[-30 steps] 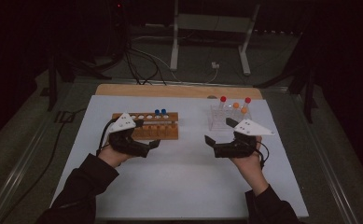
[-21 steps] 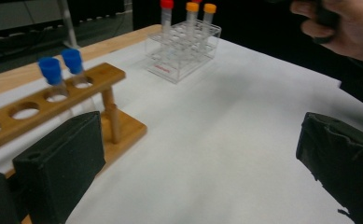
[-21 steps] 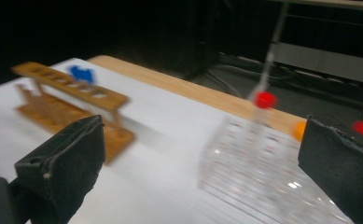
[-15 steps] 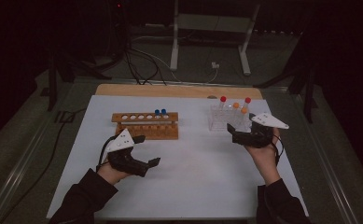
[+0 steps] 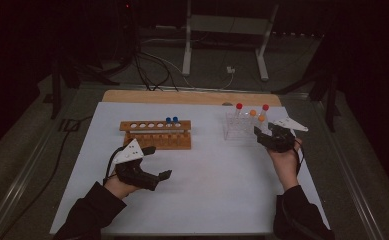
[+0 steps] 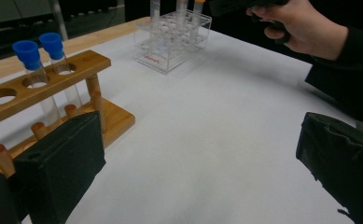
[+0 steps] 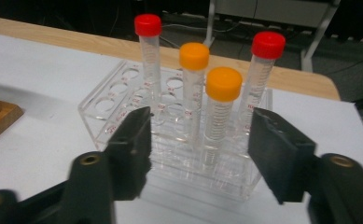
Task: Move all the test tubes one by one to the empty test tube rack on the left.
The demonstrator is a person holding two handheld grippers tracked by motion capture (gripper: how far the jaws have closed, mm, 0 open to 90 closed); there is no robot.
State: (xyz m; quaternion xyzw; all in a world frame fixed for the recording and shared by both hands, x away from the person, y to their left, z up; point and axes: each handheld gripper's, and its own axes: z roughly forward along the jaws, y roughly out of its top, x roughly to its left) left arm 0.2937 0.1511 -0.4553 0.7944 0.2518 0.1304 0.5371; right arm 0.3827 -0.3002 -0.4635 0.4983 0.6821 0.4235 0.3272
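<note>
The white table (image 5: 217, 200) carries a wooden rack (image 5: 156, 134) at far left with two blue-capped tubes (image 6: 41, 74). At far right stands a clear plastic rack (image 7: 123, 100) holding four clear, marked tubes: two red-capped (image 7: 148, 60) and two orange-capped (image 7: 222, 105). The right claw (image 7: 198, 135) has just been closing, half open, nothing gripped, just before the near orange tube. The left claw (image 6: 193, 168) gapes wide, empty, at near left.

The high view looks forward and down on the white counter (image 5: 217, 175) from well above. The left tool's camera sits low beside the wooden tube rack (image 6: 53, 88), facing the clear plastic rack (image 6: 172, 39). The right tool's camera looks close onto that clear rack (image 7: 179, 158), shared by all views.
</note>
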